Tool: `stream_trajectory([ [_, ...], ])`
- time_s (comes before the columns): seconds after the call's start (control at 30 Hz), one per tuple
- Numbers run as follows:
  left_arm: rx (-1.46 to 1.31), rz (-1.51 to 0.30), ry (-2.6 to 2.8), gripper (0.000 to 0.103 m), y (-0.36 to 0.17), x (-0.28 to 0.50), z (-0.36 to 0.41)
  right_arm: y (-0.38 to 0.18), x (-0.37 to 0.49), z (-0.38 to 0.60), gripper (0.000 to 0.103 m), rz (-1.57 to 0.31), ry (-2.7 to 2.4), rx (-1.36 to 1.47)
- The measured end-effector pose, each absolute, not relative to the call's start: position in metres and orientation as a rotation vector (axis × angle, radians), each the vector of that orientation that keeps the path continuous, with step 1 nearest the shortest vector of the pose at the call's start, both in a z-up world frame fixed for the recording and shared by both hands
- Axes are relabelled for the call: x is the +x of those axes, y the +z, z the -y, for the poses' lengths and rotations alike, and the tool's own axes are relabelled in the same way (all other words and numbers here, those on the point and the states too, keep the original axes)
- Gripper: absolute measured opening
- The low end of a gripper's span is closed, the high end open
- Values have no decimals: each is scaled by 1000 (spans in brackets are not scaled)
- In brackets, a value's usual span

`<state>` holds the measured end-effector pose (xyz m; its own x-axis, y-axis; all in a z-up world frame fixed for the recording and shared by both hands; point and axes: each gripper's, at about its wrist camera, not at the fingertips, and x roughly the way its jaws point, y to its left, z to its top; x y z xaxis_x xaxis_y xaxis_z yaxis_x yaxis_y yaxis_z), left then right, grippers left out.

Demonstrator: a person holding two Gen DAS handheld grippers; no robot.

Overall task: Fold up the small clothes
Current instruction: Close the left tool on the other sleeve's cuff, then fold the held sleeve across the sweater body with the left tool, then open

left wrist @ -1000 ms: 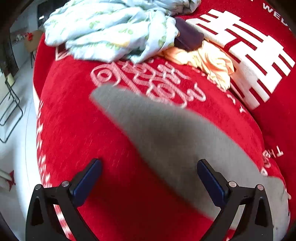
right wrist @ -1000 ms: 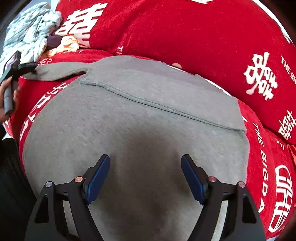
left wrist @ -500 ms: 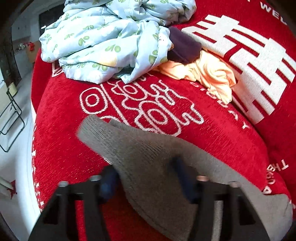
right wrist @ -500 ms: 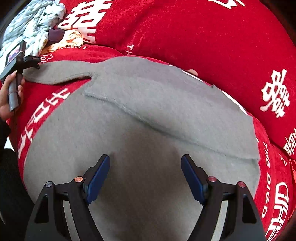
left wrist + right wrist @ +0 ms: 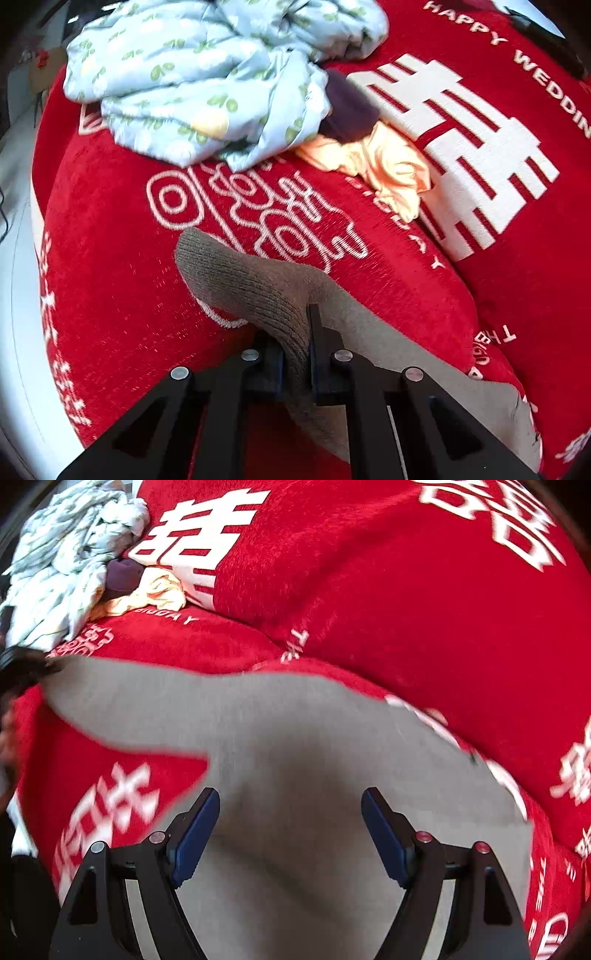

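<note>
A grey knit sweater lies spread on a red sofa seat. Its left sleeve ends in a ribbed cuff. My left gripper is shut on that cuff and lifts it slightly off the seat; it shows at the left edge of the right wrist view. My right gripper is open and empty, hovering above the sweater's body, with the sleeve stretching away to the left.
A pale blue leaf-print garment is heaped at the sofa's far end, with a dark purple item and a crumpled peach garment beside it. Red back cushions with white lettering rise behind the seat.
My left gripper closed from open onto the sleeve cuff and lifted it. The right gripper shifted over the sweater; the folded upper layer seen earlier is no longer visible.
</note>
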<state>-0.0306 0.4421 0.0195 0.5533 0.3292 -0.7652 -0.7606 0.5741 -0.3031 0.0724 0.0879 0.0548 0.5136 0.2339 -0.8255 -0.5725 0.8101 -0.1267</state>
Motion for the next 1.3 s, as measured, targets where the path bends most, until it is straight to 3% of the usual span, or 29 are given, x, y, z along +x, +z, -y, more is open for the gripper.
stream_trajectory([
  [0.23,-608,-707,683,11,36,-31,-430,-5,128,-150,82,-1026,377,-470],
  [0.5,-514,-714,609,11,64,-11,-390,12,119,-162,82,-995,505,-425],
  [0.93,-340,-834,404,11,86,56,-252,61,108,-8,82,-941,347,-328],
  [1.3,-178,-897,259,11,97,95,-104,56,106,91,82,-975,269,-243],
])
